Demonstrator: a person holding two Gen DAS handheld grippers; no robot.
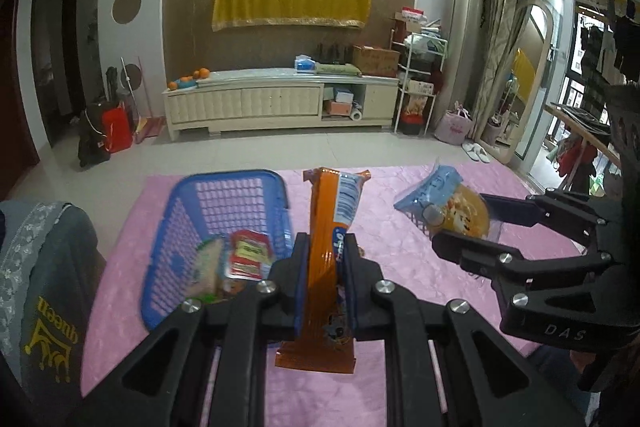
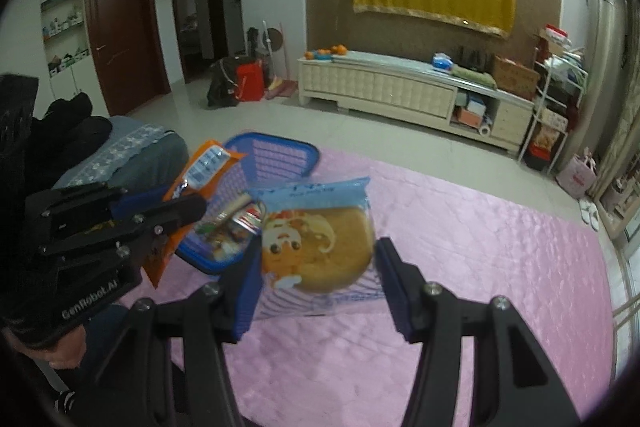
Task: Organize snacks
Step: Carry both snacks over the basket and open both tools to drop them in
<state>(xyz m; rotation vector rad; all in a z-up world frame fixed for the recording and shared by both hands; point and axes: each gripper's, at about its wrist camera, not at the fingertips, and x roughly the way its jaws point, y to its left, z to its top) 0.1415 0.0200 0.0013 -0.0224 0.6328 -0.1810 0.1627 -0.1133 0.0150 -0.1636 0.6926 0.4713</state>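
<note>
My left gripper [image 1: 325, 247] is shut on a long orange biscuit packet [image 1: 329, 227], held upright above the pink cloth. The same left gripper [image 2: 176, 205] and orange packet [image 2: 206, 163] show at the left of the right wrist view. My right gripper [image 2: 318, 259] is shut on a blue-topped bag with a round cake [image 2: 320, 243], pads pressing its two sides; from the left wrist view the right gripper [image 1: 464, 223] and the cake bag [image 1: 444, 203] hang at the right. A blue plastic basket [image 1: 224, 195] lies left of both, holding a red sachet [image 1: 248, 253] and other packets.
The pink cloth [image 2: 460, 267] covers the table. A grey cushion with gold lettering [image 1: 44, 291] lies at the left edge. Beyond the table are tiled floor, a cream TV cabinet [image 1: 280, 103] and a mirror [image 1: 524, 83] at the right.
</note>
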